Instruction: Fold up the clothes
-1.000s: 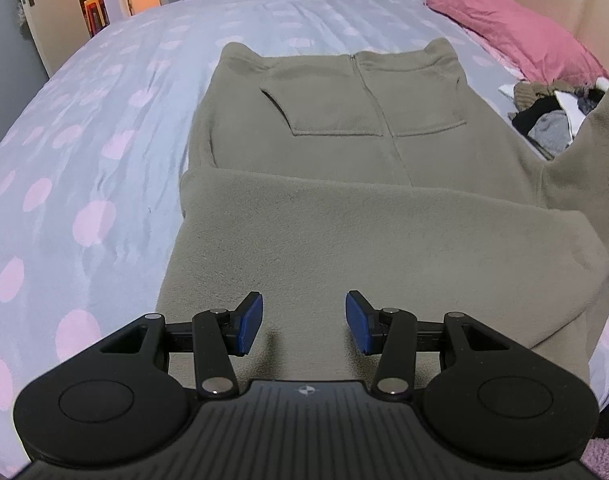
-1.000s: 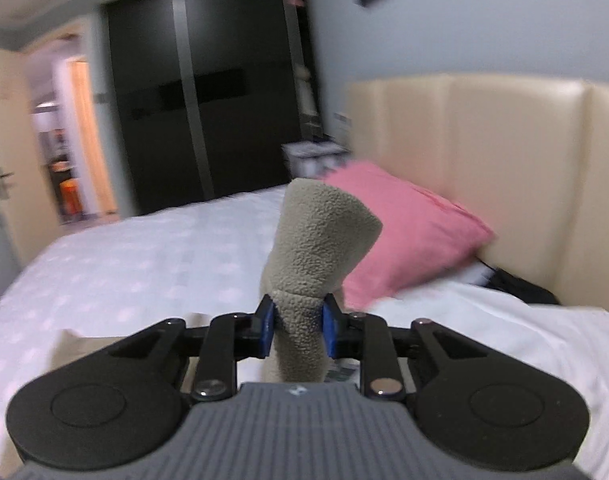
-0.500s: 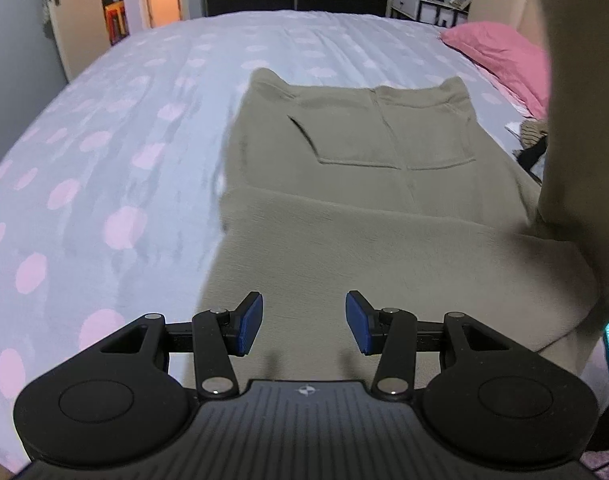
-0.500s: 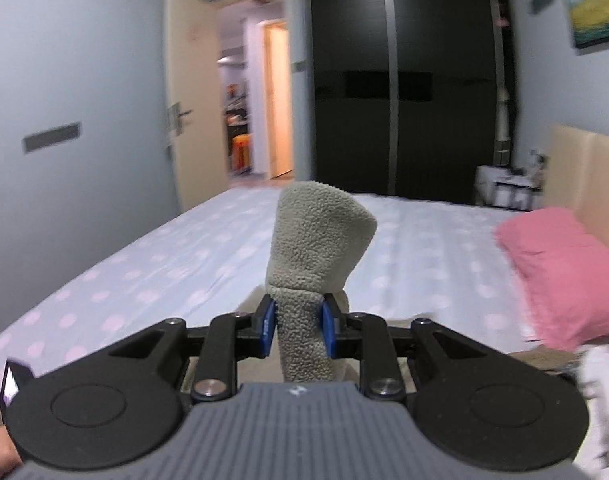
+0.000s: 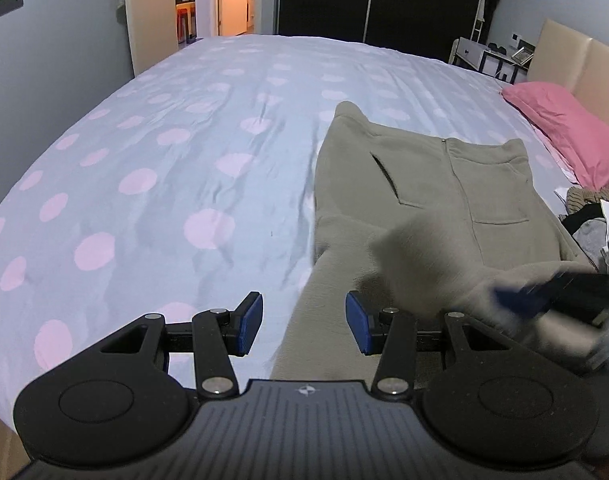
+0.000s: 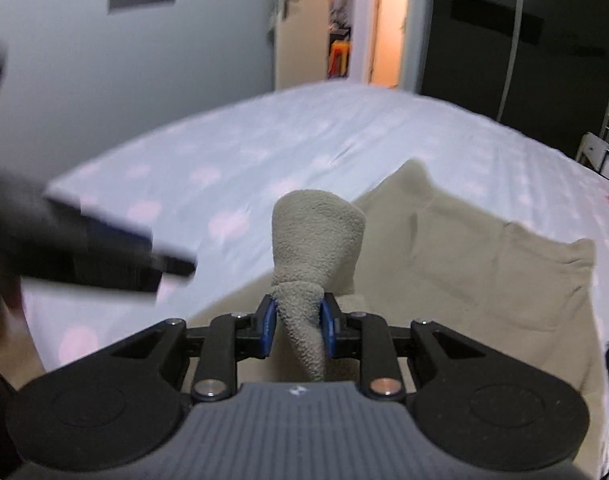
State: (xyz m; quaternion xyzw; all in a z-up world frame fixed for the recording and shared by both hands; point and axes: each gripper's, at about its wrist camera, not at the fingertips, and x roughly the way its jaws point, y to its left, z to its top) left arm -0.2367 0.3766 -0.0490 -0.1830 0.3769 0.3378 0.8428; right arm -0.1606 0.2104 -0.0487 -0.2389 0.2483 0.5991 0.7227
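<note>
Right gripper [image 6: 297,330] pinching a fleece sleeve cuff [image 6: 316,248], bunched upright just ahead. Left gripper [image 5: 303,323] spread, empty, over the olive fleece jacket's [image 5: 424,184] near-left edge. Wide bare polka-dot bedsheet [image 5: 176,184] leftward; clothes pile [image 5: 596,220] far right.

One fleece jacket [image 5: 424,184], one pink pillow [image 5: 564,132], one clothes heap [image 5: 596,216], and two grippers on one bed [image 5: 184,140].
</note>
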